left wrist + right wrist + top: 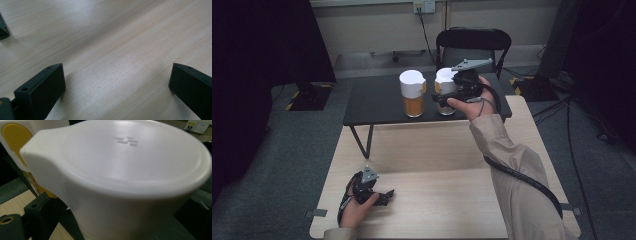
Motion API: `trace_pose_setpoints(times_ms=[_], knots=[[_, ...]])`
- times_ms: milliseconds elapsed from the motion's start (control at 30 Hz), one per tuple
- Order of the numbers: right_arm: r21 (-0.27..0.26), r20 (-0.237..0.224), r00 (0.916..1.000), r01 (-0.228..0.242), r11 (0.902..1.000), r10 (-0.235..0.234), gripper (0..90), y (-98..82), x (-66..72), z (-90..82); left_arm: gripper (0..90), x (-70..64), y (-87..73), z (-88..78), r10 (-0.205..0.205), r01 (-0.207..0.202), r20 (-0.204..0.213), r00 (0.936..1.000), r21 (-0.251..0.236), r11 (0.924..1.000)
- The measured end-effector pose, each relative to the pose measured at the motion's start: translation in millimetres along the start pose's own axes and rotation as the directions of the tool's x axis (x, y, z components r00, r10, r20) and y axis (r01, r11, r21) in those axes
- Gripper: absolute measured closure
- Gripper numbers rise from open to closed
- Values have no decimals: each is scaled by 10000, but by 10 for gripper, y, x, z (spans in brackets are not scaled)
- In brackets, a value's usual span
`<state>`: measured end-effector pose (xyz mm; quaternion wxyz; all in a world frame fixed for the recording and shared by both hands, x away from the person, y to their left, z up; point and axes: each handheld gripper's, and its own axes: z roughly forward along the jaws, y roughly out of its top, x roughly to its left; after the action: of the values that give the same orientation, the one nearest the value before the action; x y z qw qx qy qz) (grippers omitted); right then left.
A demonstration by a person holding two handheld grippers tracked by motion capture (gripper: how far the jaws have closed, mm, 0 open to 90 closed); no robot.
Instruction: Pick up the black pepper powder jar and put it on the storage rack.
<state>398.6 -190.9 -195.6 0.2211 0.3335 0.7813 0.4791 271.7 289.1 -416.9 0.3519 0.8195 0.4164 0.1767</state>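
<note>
Two white-lidded jars stand side by side on the dark table point(377, 107) beyond the pale wooden table point(432, 150): a jar of orange stuff point(414, 95) and, just to its right, the nearer jar point(445, 92) that the right gripper point(447, 97) reaches for. In the right gripper view this jar's white lid point(130, 152) sits between the jaws, which stand wide apart around it; I cannot tell whether the pads touch it yet. The left gripper point(384, 196) rests on the wooden table near its front edge, jaws apart with nothing between them. The likely risk is a poor grip: the lid is smooth and rounded, with a spout jutting to one side, so jaws closing off-centre could slip or twist the jar. Since the two jars stand close together, a sideways nudge might tip the neighbour, and a lift by the lid alone might pull it loose.
</note>
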Motion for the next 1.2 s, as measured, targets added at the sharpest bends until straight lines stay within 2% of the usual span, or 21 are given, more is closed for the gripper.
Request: trace_pose_setpoints(times_ms=[233,367,700,1200], knots=[[-126,-56,10000,-10,9999,10,5,-39,0,-41,0,0,0,0,0,0,-1,10000,1,10000],[-125,-156,9998,-140,9998,138,4,-53,6,-59,0,-1,0,0,-4,4,-2,10000,0,10000],[-104,-278,9996,-89,9999,86,5,-111,10,-94,0,0,0,0,0,0,0,10000,1,10000],[-94,-466,9987,-199,9998,195,4,-283,-26,-159,0,0,0,0,2,-2,-2,10000,2,10000]])
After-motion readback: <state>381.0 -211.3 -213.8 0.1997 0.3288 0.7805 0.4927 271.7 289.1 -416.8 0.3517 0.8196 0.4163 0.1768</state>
